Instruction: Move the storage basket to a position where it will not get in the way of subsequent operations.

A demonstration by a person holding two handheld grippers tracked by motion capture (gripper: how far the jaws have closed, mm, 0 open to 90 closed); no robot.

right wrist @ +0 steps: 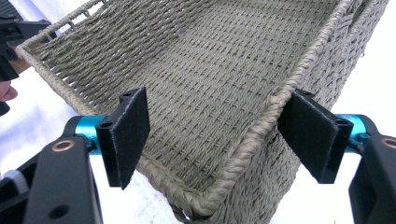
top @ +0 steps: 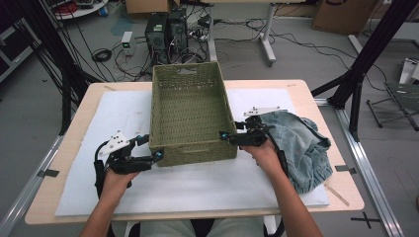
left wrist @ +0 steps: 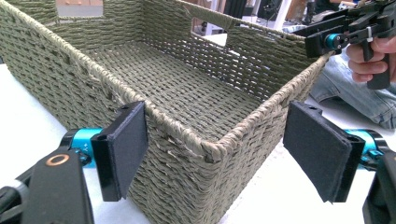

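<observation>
Both the left gripper (top: 148, 148) and right gripper (top: 228, 136) are held agape at the near corners of the woven basket (top: 190, 111), mid-table. Light and stiffish, it is best pinched at the braided rim (right wrist: 261, 126).

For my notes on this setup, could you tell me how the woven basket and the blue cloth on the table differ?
The basket is stiff, rectangular and olive green; the cloth is soft, crumpled and blue-grey. The basket stands upright mid-table and is empty, while the cloth lies in a heap to its right. Both open grippers, left and right, straddle the basket's near corners, not the cloth. Both things rest on the white mat.
</observation>
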